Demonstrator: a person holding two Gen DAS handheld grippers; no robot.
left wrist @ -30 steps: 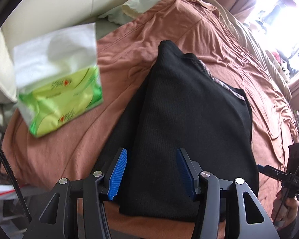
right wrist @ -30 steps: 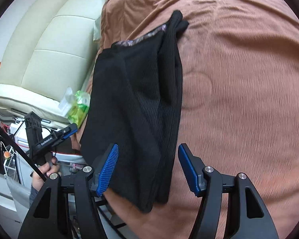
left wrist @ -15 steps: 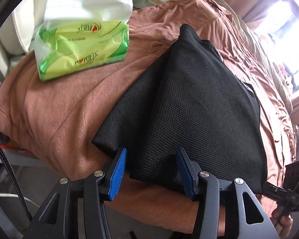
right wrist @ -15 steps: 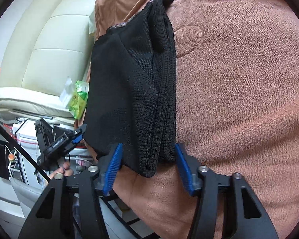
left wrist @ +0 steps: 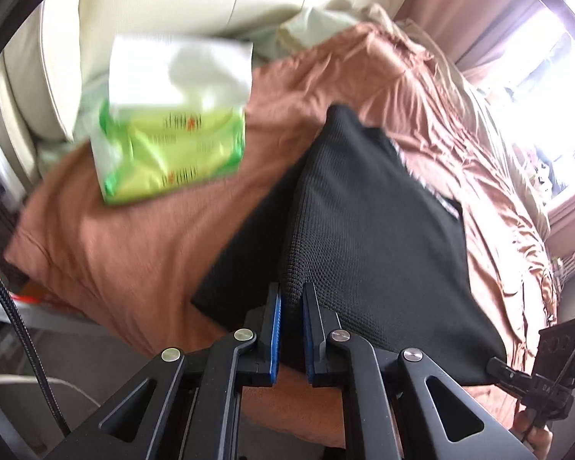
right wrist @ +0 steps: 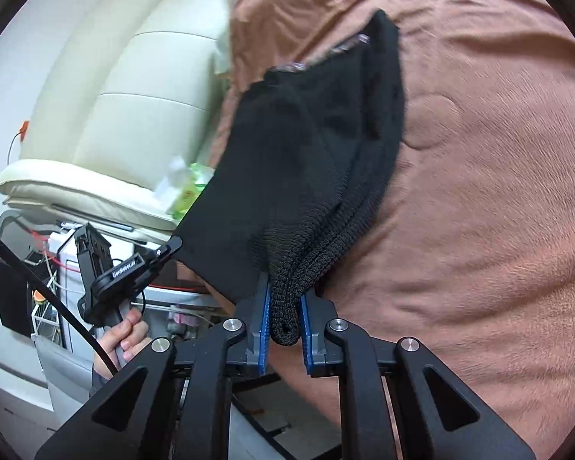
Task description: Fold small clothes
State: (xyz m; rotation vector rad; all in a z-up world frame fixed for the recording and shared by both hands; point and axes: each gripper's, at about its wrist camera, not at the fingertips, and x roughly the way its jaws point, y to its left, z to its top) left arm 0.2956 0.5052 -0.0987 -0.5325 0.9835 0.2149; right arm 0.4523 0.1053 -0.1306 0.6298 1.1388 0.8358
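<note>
Brown bedding (left wrist: 134, 253) covered the bed, with a cream padded headboard (right wrist: 142, 88) behind it. Nearest the left tool (left wrist: 291, 306), the close corner of the folded black knit garment (left wrist: 372, 237) sat between the blue pads, which had just been closing and now pinched it. The right tool (right wrist: 283, 318) had likewise just been closing and gripped the other near corner, its stacked ribbed edges bunched between the pads. From both tools the garment stretched away flat across the bedding. Farther left lay a green tissue pack (left wrist: 168, 149), blurred, apart from the cloth.
</note>
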